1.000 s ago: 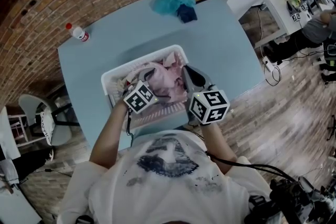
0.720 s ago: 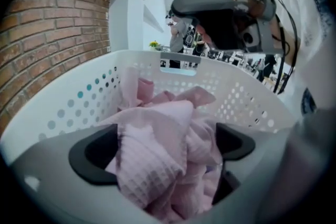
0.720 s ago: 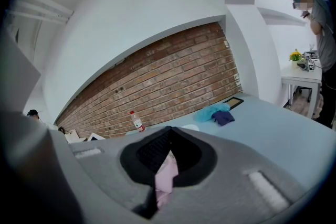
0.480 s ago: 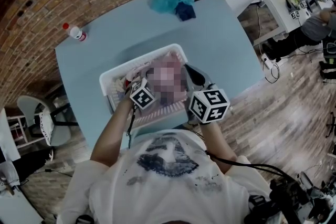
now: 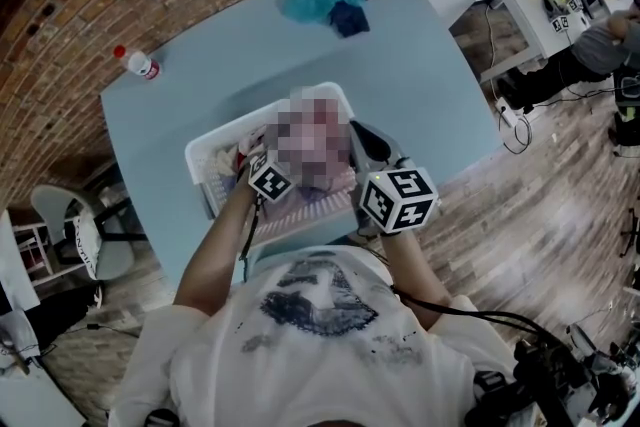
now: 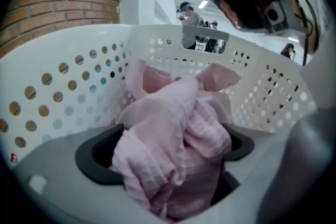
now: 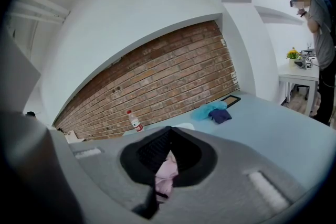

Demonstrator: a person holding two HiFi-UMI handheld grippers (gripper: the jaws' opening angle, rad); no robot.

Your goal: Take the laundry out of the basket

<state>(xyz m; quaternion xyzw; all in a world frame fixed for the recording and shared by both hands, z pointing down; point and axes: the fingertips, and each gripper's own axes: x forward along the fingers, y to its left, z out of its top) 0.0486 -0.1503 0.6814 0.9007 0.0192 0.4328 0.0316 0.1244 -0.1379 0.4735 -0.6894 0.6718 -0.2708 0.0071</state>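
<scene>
Change since the earlier looks was small and all on the left side: left tongs had sunk further into the basket. Their marker cube showed smaller in the head view, while right tongs had kept their place just beside the basket's near right corner. Left tongs stood spread wide, with a bunched pink cloth filling the gap between the two pads and spilling over both; no squeeze on it could be seen yet. Right tongs were pressed together, pinching a small fold of pink cloth low between the pads, likely the same piece. Cloth lay inside the basket, ahead of and between the left tongs' pads and to the left of the right tongs; basket walls rose on all sides of the left tongs. Basket sat on the blue table, with a heap of blue cloths well beyond both tongs. Judgement: the reach-in was done and the left-side grab was the step in hand; nothing pink had left the basket yet. Next move probably called for closing the left pads on the bunch, then lifting both tongs together so the piece cleared the rim without dragging the light basket along.
</scene>
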